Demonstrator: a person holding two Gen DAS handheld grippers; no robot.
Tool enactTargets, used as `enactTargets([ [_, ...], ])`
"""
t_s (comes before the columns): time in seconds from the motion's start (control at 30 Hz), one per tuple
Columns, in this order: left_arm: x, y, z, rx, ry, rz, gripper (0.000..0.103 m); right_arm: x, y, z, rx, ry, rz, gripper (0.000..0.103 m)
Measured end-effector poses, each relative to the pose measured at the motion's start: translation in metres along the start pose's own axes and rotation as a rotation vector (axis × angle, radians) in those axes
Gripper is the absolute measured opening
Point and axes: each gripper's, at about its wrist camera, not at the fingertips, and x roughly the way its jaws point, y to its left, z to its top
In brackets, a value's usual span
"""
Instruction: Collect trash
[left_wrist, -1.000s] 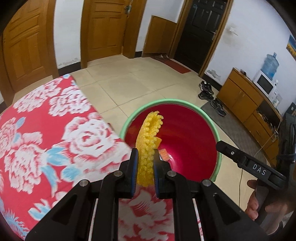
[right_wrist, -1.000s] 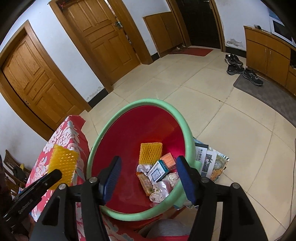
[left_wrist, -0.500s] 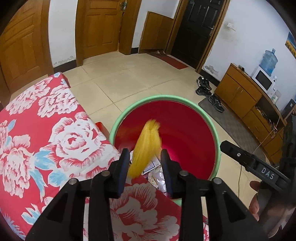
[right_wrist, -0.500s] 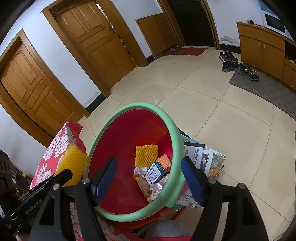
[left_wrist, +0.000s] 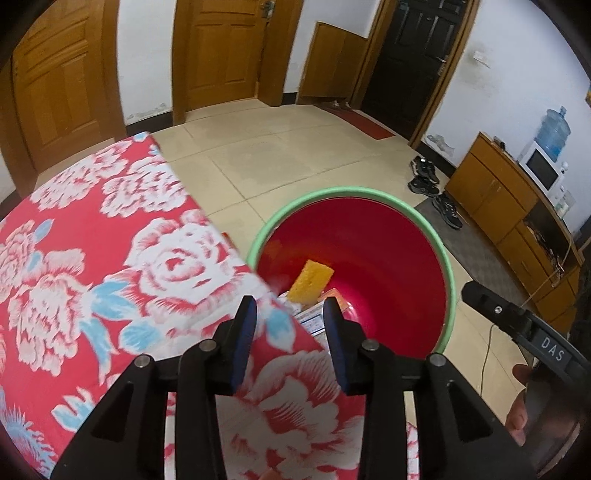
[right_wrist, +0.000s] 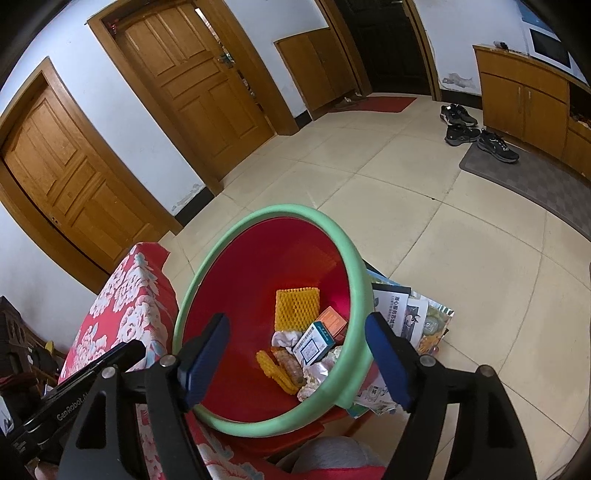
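Observation:
The red bin with a green rim stands on the floor beside the table. Inside lie a yellow foam net, a second yellow net lower down, small cartons, a white tissue and foil. My left gripper hovers over the table's edge by the bin; its jaws are opening with nothing between them. My right gripper hangs above the bin's near side, its jaws also opening and empty. Each gripper shows in the other's view: right, left.
A red floral tablecloth covers the table left of the bin. Printed papers lie on the tiled floor against the bin's right side. Shoes, a mat and a wooden cabinet are farther off. Wooden doors line the back wall.
My left gripper opened and let go of the yellow foam net, which dropped into the bin. The right gripper's jaws spread a little wider. Neither hand shifted much.

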Motion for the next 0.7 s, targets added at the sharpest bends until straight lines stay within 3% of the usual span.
enactTargets([
  [0.7,-0.055,0.053,-0.022,-0.124,-0.067,0.164,0.037,-0.018,0.07,-0.029,-0.146,0.015,0.08,0.083],
])
